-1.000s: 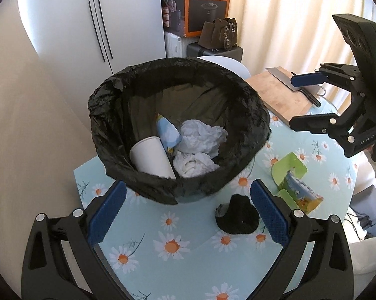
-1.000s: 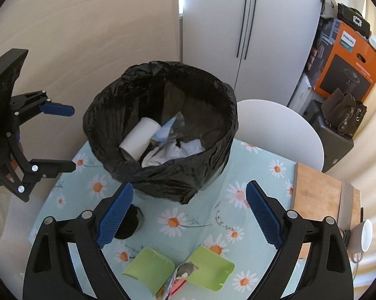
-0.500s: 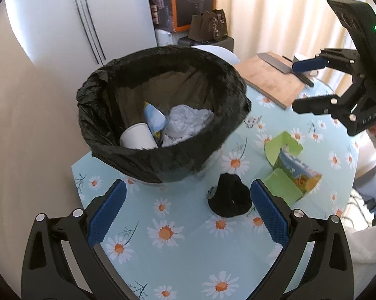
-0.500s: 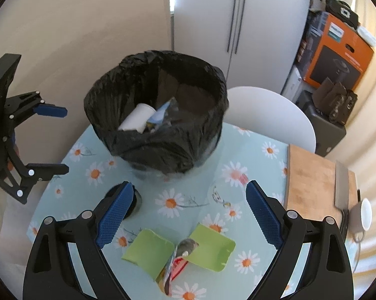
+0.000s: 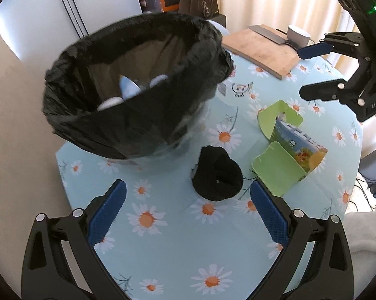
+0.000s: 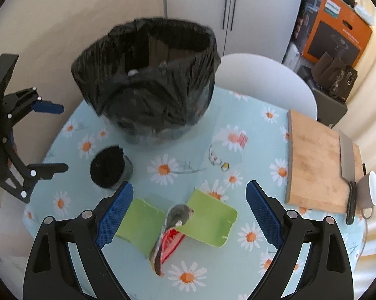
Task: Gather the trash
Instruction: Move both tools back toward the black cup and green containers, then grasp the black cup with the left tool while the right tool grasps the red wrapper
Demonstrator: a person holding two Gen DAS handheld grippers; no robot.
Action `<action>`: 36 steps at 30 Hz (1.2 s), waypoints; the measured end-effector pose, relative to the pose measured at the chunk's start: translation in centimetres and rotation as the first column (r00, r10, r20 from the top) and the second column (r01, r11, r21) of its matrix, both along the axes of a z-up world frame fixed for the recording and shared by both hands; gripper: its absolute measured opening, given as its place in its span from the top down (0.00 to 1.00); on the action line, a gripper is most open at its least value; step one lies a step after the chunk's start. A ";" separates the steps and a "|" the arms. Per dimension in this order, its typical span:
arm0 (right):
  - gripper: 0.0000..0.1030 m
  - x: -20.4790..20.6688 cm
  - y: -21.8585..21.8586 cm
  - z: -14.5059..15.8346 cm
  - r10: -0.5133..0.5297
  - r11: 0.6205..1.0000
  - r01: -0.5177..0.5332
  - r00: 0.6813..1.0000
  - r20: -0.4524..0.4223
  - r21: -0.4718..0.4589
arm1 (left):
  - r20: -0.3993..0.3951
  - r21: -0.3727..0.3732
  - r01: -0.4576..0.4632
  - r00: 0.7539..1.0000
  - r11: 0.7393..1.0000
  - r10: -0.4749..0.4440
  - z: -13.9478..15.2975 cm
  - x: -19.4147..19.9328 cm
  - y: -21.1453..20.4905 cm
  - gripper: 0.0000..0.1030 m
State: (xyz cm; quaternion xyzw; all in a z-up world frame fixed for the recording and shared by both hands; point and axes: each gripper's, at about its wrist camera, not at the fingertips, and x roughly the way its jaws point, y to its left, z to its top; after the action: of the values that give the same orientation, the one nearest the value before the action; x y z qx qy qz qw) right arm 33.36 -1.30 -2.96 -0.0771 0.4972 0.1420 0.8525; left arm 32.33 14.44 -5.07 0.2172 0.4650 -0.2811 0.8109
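Note:
A bin lined with a black bag [image 5: 138, 110] [image 6: 153, 100] stands at the far side of the daisy-print table [image 5: 175, 250] and holds a white cup and crumpled paper. A torn green carton [image 5: 285, 155] [image 6: 183, 222] lies flattened on the table. A black roll of bin bags [image 5: 216, 176] [image 6: 108, 166] lies between bin and carton. My left gripper [image 5: 186, 212] is open and empty, just short of the black roll. My right gripper [image 6: 188, 215] is open and empty, over the green carton. Each gripper shows in the other's view [image 5: 338, 70] [image 6: 40, 137].
A wooden cutting board [image 6: 320, 165] with a cleaver [image 6: 349, 160] and a grey mug [image 6: 370, 190] lie at the table's right. A white chair [image 6: 263, 80] stands behind the table. A fridge [image 6: 233, 12] and an orange box [image 6: 335, 30] are beyond.
Both grippers have pulled back from the bin and dropped lower toward the table. The left now faces the black roll, the right hangs over the green carton. Both stay open.

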 end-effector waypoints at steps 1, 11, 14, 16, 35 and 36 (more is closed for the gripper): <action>0.16 0.0 -0.1 -0.4 0.007 1.000 -0.007 1.000 -0.011 0.002 | -0.007 -0.001 0.004 1.000 1.000 -0.004 -0.4 -0.1 -0.2 0.06; 0.16 0.1 -0.6 -3.5 -0.014 1.000 0.015 0.997 -0.079 0.014 | -0.070 0.049 0.023 0.997 0.999 -0.020 -4.1 -0.2 -2.0 0.06; 0.16 0.1 -0.4 -4.5 -0.013 1.000 0.014 0.995 -0.103 0.013 | -0.082 0.052 0.030 0.996 0.998 -0.025 -4.9 -0.3 -2.6 0.06; 0.16 0.1 -0.3 -5.1 -0.008 1.000 0.009 0.993 -0.121 0.011 | -0.105 0.052 0.027 0.994 0.998 -0.021 -5.7 -0.1 -3.0 0.06; 0.16 0.7 -2.8 -8.9 -0.050 0.997 0.060 0.972 -0.228 0.038 | -0.199 0.097 0.029 0.980 0.995 -0.010 -10.0 1.1 -5.1 0.06; 0.16 0.8 -2.8 -9.1 -0.050 0.997 0.061 0.971 -0.232 0.041 | -0.204 0.101 0.027 0.979 0.995 -0.006 -10.3 1.1 -5.1 0.06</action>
State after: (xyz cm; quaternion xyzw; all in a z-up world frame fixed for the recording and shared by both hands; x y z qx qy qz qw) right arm 34.15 -4.11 -12.02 -0.0258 0.5914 0.1380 0.7941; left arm 33.46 9.34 -15.33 0.2326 0.5575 -0.2841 0.7446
